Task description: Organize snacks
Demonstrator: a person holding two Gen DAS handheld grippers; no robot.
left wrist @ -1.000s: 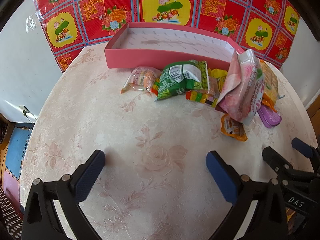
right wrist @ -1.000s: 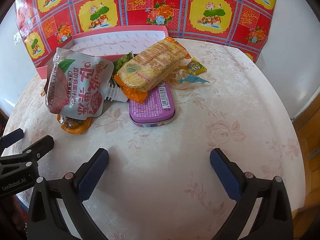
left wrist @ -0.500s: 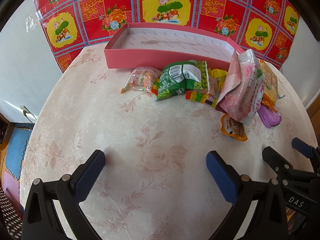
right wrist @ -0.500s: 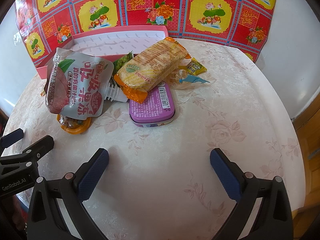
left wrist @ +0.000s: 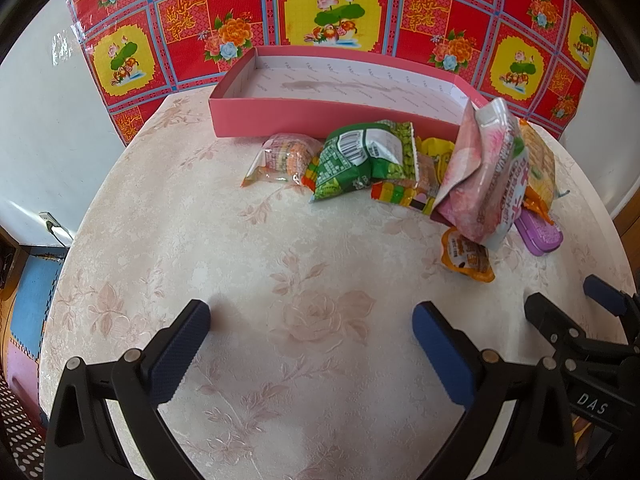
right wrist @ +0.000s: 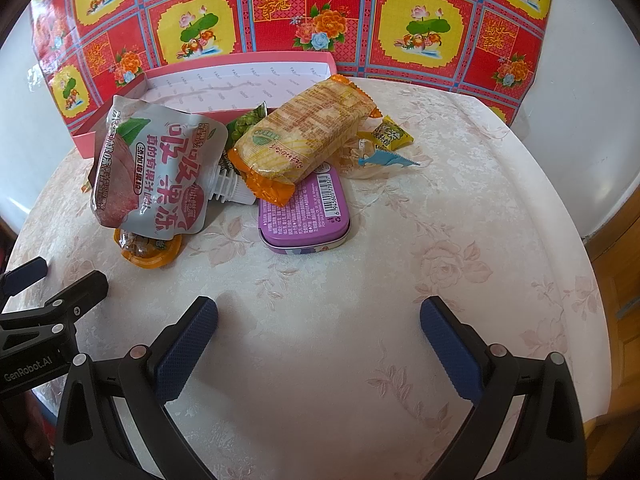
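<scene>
Right wrist: tongs [right wrist: 319, 320] wide, empty.

"GenRobot.AI" marks the left tool [right wrist: 56, 284]; "DAS" marks the right tool [left wrist: 600, 300].

Your left tongs [left wrist: 311, 316] gape wide over bare bench [left wrist: 248, 264]. At twelve o'clock sits the pink box [left wrist: 320, 118]; snacks pile before it toward two o'clock, green pea bag [left wrist: 360, 164] beside the pink jelly pouch [left wrist: 486, 176].
</scene>
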